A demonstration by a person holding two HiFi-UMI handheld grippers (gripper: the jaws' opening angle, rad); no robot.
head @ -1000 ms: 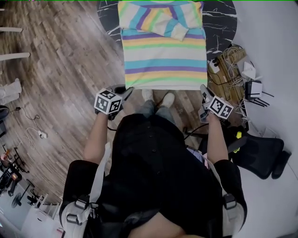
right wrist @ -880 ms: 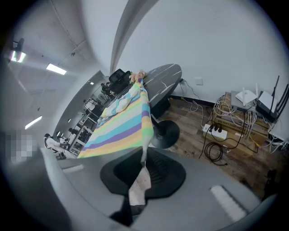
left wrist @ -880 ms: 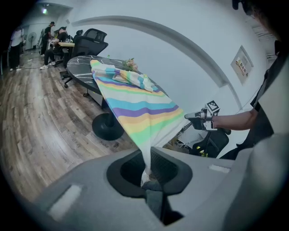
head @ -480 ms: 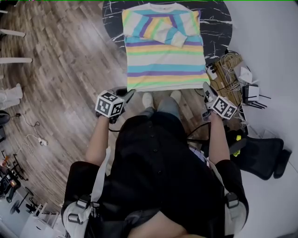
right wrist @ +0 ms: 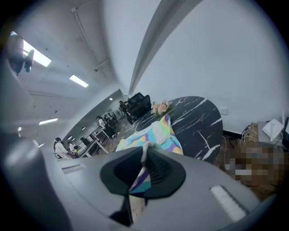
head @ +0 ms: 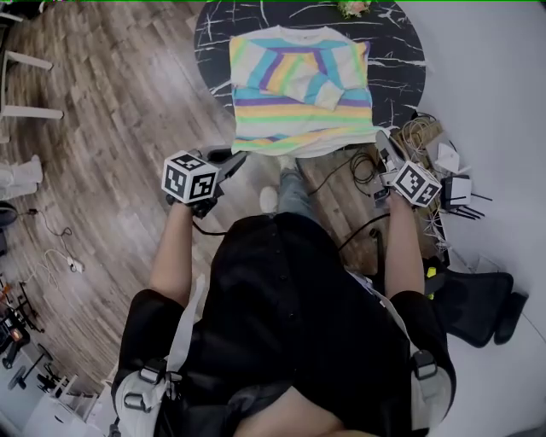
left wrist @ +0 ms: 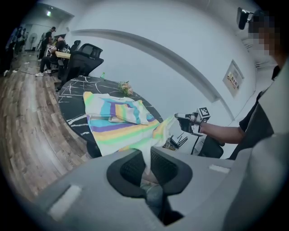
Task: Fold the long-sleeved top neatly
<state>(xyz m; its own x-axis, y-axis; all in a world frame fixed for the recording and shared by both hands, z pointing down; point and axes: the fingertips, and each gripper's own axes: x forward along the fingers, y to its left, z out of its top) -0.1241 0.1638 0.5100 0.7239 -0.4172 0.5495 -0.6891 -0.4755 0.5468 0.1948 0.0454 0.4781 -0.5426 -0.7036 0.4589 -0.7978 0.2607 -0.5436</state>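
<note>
The long-sleeved top [head: 299, 94], striped in pastel colours, lies on the round black marble table [head: 401, 51] with both sleeves folded across its chest. My left gripper [head: 235, 158] is shut on the hem's left corner. My right gripper [head: 381, 143] is shut on the hem's right corner. The hem hangs stretched between them, raised at the table's near edge. In the left gripper view white hem cloth [left wrist: 149, 149] runs into the closed jaws, with the right gripper [left wrist: 183, 118] across from it. In the right gripper view striped cloth [right wrist: 153, 133] is pinched between the jaws.
A tangle of cables and small devices [head: 444, 166] lies on the floor right of the table. A black office chair [head: 473, 299] stands behind my right arm. A small flower bunch [head: 351, 7] sits at the table's far edge. People sit at desks [left wrist: 49, 45] far off.
Both grippers have risen and moved forward toward the table, carrying the hem. The lower part of the top, which hung over the near edge, is now lifted.
</note>
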